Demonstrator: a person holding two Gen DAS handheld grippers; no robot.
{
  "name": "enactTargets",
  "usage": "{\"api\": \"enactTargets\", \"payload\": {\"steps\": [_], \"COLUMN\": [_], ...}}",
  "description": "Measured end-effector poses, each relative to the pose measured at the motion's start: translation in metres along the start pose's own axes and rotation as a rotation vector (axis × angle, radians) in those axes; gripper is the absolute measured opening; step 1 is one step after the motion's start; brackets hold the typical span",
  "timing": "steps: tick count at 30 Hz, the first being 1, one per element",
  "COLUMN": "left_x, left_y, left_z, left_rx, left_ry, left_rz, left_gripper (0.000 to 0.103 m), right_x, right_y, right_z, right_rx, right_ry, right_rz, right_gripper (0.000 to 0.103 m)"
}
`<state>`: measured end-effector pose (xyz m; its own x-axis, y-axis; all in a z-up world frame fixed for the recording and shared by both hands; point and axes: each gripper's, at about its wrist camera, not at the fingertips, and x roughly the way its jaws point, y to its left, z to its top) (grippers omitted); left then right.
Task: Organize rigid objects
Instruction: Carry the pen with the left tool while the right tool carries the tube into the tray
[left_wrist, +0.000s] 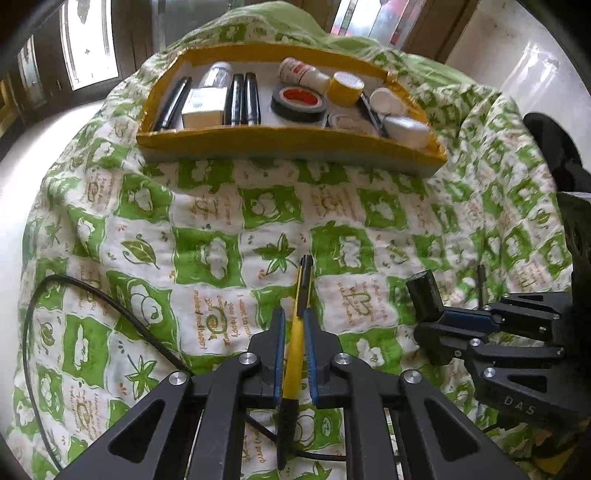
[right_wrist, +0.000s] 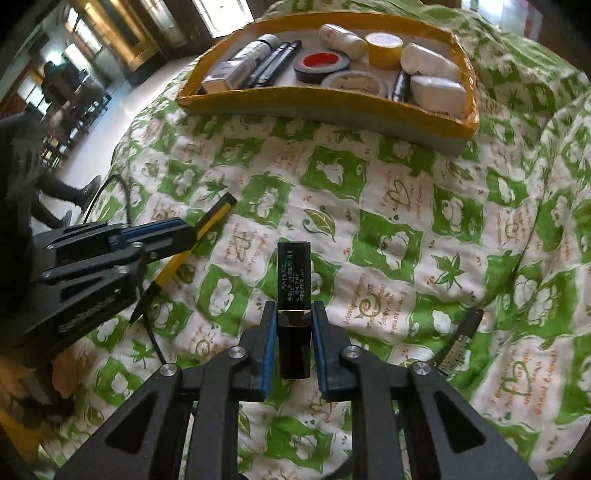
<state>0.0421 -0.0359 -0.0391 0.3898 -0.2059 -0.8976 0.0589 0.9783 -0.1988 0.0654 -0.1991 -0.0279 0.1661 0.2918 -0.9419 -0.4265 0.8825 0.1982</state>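
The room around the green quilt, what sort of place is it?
Probably a bedroom or living room at home: a quilt over a soft bed-like surface, a yellow tray of cosmetics and tape, and windows behind.

1. Tray (left_wrist: 258, 142) on quilt (left_wrist: 221, 206), far end, holding tape rolls (left_wrist: 299, 101), bottles (left_wrist: 404, 129) and tubes (left_wrist: 243, 98).
2. Pen (left_wrist: 295, 347) nearer than tray, between left gripper (left_wrist: 294, 325) fingers.
3. Lipstick tube (right_wrist: 293, 291) right of pen, between right gripper (right_wrist: 294, 314) fingers.
4. Loose stick (right_wrist: 460, 343) on quilt, right of lipstick tube.
5. Cable (left_wrist: 110, 302) on quilt, left of pen.
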Motion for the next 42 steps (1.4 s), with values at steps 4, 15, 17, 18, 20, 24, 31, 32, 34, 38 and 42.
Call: {"api": "enactTargets", "payload": {"steps": [4,15,17,18,20,24,31,32,34,38,42], "left_x": [0.007,0.013,0.013,0.011,0.009,0.000,0.010,0.012,0.012,0.011,-0.002], "left_y": [-0.007,-0.008,-0.008,-0.007,-0.005,0.002,0.004,0.000,-0.004,-0.002,0.004], "left_z": [0.001,0.002,0.002,0.002,0.001,0.000,-0.002,-0.002,-0.002,-0.001,0.000], "left_rx": [0.026,0.024,0.024,0.023,0.021,0.002,-0.002,0.017,0.033,0.011,-0.010], "left_ry": [0.025,0.049,0.046,0.043,0.037,0.008,0.068,0.078,0.074,0.063,0.006], "left_rz": [0.016,0.013,0.011,0.007,0.003,-0.015,-0.006,0.013,0.021,-0.004,-0.047], "left_gripper": [0.010,0.009,0.009,0.009,0.009,0.009,0.009,0.009,0.009,0.009,0.007], "right_x": [0.013,0.015,0.016,0.016,0.013,-0.004,-0.012,-0.011,-0.008,-0.004,-0.005], "right_y": [-0.009,-0.006,-0.001,-0.002,0.000,-0.008,-0.015,-0.014,-0.013,-0.010,-0.009], "right_z": [0.002,-0.005,-0.011,-0.010,-0.013,-0.014,-0.009,-0.009,-0.010,-0.013,-0.012], "right_rx": [0.045,0.032,0.033,0.036,0.045,0.064,0.090,0.089,0.088,0.085,0.086], "right_ry": [0.029,0.031,0.019,0.013,0.001,-0.046,-0.082,-0.076,-0.062,-0.053,-0.066], "right_rz": [0.020,0.003,-0.001,0.000,0.002,0.021,0.050,0.047,0.046,0.042,0.044], "right_gripper": [0.017,0.017,0.017,0.017,0.017,0.017,0.017,0.017,0.017,0.017,0.017]}}
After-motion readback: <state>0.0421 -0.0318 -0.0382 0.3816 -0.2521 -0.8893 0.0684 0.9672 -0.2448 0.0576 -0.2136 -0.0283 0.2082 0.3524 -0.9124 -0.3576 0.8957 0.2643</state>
